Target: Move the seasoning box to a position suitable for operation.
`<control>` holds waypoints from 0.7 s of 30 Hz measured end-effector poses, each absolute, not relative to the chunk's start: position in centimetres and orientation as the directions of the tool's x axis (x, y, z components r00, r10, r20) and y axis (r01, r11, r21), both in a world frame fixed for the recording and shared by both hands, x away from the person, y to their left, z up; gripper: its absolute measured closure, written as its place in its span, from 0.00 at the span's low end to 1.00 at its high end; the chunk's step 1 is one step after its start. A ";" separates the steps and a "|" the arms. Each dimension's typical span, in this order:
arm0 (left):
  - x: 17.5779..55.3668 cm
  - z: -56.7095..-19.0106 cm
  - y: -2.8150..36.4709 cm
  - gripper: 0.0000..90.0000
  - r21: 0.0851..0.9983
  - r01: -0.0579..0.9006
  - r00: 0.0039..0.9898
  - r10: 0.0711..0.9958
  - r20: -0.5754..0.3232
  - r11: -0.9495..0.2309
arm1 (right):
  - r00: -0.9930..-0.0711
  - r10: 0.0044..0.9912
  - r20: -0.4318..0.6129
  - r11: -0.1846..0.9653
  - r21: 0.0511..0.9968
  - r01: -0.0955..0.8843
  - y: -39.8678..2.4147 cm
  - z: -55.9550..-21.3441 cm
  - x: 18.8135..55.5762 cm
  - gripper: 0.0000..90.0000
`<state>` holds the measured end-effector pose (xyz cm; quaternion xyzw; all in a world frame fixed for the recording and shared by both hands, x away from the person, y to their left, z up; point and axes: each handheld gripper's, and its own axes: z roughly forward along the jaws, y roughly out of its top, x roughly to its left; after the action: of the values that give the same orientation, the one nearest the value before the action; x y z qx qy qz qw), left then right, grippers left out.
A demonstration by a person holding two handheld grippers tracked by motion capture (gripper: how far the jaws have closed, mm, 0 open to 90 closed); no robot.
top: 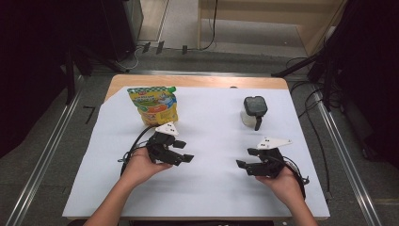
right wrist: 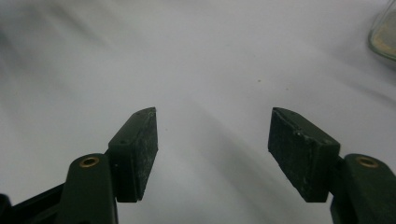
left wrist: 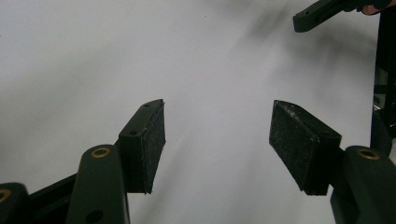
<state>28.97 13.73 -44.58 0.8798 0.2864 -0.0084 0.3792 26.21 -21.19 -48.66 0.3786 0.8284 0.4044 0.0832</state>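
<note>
Left claw (top: 187, 151) and right claw (top: 243, 165) gape empty over the white-covered surface (top: 211, 141); the high view adds a yellow printed pouch (top: 154, 105) and a dark-lidded glass jar (top: 254, 111).

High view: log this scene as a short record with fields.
surface: white sheet on a wooden table
far left: yellow pouch, green cap
far right: clear jar, dark lid
left gripper: open, nothing between the jaws
right gripper: open, nothing between the jaws
contact: neither gripper touches the pouch or jar
</note>
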 end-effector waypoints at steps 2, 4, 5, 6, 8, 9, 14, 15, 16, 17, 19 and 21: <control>29.0 -44.6 13.7 0.41 0.664 0.513 0.834 0.499 -0.235 -0.544 | -0.698 0.696 0.169 0.387 0.730 0.563 -21.2 -48.7 26.2 0.38; 29.1 -44.6 13.8 0.41 0.663 0.514 0.834 0.498 -0.238 -0.544 | -0.698 0.697 0.165 0.390 0.729 0.562 -21.2 -48.7 26.2 0.38; 29.2 -44.6 13.9 0.41 0.663 0.516 0.832 0.501 -0.238 -0.543 | -0.699 0.697 0.160 0.392 0.731 0.558 -21.2 -48.7 26.3 0.38; 29.2 -44.6 13.9 0.41 0.664 0.517 0.831 0.501 -0.240 -0.540 | -0.699 0.697 0.160 0.391 0.732 0.558 -21.2 -48.7 26.3 0.38; 29.2 -44.6 13.9 0.41 0.664 0.517 0.832 0.501 -0.239 -0.541 | -0.697 0.699 0.157 0.386 0.738 0.554 -21.3 -48.7 26.3 0.38; 29.2 -44.6 13.9 0.41 0.664 0.517 0.832 0.501 -0.239 -0.541 | -0.697 0.699 0.157 0.386 0.738 0.554 -21.3 -48.7 26.3 0.38; 29.2 -44.5 13.9 0.41 0.665 0.512 0.835 0.497 -0.236 -0.543 | -0.677 0.719 0.159 0.355 0.754 0.553 -21.6 -48.0 26.3 0.39; 29.3 -44.5 13.9 0.41 0.663 0.511 0.835 0.498 -0.234 -0.547 | -0.676 0.720 0.154 0.350 0.760 0.547 -21.7 -47.7 26.4 0.39; 29.3 -44.5 13.8 0.41 0.664 0.508 0.837 0.496 -0.230 -0.549 | -0.666 0.735 0.129 0.354 0.764 0.539 -21.9 -47.1 26.5 0.39; 29.3 -44.5 13.8 0.41 0.664 0.508 0.837 0.496 -0.230 -0.549 | -0.666 0.735 0.129 0.354 0.764 0.539 -21.9 -47.1 26.5 0.39; 29.2 -44.3 14.0 0.41 0.668 0.512 0.835 0.495 -0.239 -0.540 | -0.642 0.760 0.105 0.349 0.767 0.539 -22.3 -46.2 26.9 0.38; 29.1 -44.2 14.1 0.41 0.673 0.511 0.835 0.494 -0.241 -0.535 | -0.620 0.778 0.107 0.327 0.773 0.544 -22.6 -45.9 27.3 0.38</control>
<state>29.06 14.06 -44.19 0.8760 0.2867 -0.0108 0.3878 27.28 -22.62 -45.87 0.4121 0.8019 0.4084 0.1430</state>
